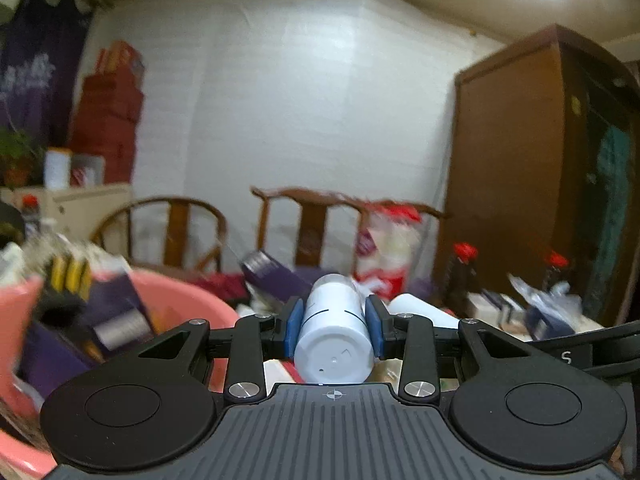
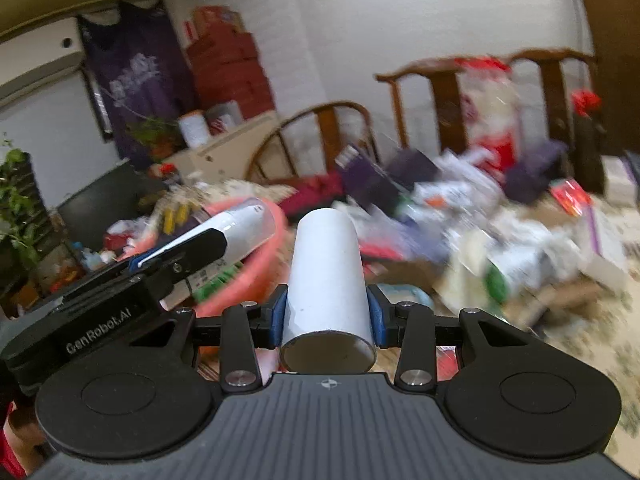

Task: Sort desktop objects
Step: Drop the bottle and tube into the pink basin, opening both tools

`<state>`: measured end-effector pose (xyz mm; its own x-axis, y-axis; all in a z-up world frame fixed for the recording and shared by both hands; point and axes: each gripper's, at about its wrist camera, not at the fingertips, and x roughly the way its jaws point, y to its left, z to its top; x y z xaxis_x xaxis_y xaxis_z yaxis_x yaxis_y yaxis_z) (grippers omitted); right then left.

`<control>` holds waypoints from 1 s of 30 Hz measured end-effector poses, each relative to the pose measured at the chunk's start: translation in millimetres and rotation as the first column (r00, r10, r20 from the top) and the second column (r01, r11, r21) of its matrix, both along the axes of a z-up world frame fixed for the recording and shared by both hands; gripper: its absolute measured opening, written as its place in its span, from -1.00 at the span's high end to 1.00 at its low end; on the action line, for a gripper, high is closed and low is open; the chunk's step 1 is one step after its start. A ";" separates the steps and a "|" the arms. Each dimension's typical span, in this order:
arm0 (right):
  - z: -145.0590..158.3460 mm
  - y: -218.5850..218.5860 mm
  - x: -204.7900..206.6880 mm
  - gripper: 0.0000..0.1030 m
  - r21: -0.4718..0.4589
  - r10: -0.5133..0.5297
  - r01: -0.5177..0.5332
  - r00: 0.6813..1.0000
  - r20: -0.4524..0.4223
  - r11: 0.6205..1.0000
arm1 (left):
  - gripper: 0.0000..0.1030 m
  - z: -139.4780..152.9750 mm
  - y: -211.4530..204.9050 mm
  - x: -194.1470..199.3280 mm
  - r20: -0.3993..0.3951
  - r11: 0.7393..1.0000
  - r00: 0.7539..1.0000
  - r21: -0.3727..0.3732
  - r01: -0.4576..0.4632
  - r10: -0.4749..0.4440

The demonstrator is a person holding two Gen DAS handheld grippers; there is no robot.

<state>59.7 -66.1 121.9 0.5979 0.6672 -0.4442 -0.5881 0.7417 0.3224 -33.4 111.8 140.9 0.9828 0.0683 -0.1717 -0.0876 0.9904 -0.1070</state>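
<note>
My left gripper [image 1: 332, 330] is shut on a white plastic bottle [image 1: 334, 340], held bottom-end toward the camera, above the table. It also shows in the right wrist view [image 2: 176, 256], holding that bottle [image 2: 240, 228] over the pink basin [image 2: 256, 276]. My right gripper [image 2: 328, 320] is shut on a white cardboard tube [image 2: 326, 276], its open end toward the camera. The pink basin [image 1: 188, 300] sits at the left and holds purple boxes [image 1: 120, 320] and other packets.
The table is heaped with boxes, packets and wrappers [image 2: 480, 232]. Two dark bottles with red caps [image 1: 462, 276] stand at the right. Wooden chairs [image 1: 304, 224] and a brown cabinet [image 1: 520, 160] are behind the table. A red-and-white bag [image 1: 384, 256] stands at the back.
</note>
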 end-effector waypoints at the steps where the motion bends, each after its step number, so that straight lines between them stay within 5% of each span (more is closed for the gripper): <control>1: 7.3 9.0 -0.1 0.12 0.006 0.015 -0.015 1.000 0.013 1.000 | 0.34 7.1 5.4 -2.1 0.011 1.000 1.000 0.006 -0.018 0.018; 9: 45.1 94.9 7.6 0.12 0.050 0.125 -0.128 0.991 0.053 0.991 | 0.33 40.9 66.5 -8.8 0.038 0.977 0.978 0.052 -0.206 0.204; 14: 23.2 164.5 32.8 0.09 -0.024 0.177 -0.177 0.984 -0.011 0.984 | 0.18 21.4 121.6 23.7 -0.084 0.948 0.944 0.056 -0.314 0.318; 15: 14.7 177.4 38.3 -0.01 -0.047 0.184 -0.185 0.983 -0.023 0.982 | 0.03 14.4 132.6 31.8 -0.124 0.941 0.932 0.060 -0.334 0.339; 18: -11.1 205.9 44.1 -0.42 -0.148 0.161 -0.157 0.987 0.016 0.977 | 0.01 -12.8 162.6 50.6 -0.244 0.919 0.887 0.065 -0.389 0.393; 20: -18.0 205.7 42.9 -0.55 -0.152 0.158 -0.149 0.986 0.053 0.977 | 0.00 -20.2 176.0 45.8 -0.257 0.908 0.873 0.051 -0.416 0.415; 24: -10.8 174.8 40.1 -0.68 -0.069 0.162 -0.156 0.984 0.079 0.985 | -0.25 -13.2 173.0 18.1 -0.184 0.916 0.898 0.028 -0.401 0.399; 30: 3.2 101.3 35.4 -0.80 0.031 0.086 -0.091 0.986 0.142 0.995 | -0.43 -4.3 115.7 1.3 -0.110 0.955 0.951 0.097 -0.280 0.290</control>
<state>95.0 35.1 125.1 0.5908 0.7344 -0.3340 -0.6921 0.6741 0.2581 -32.1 227.5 136.5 0.8924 0.3607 -0.2710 -0.3749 0.9271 -0.0004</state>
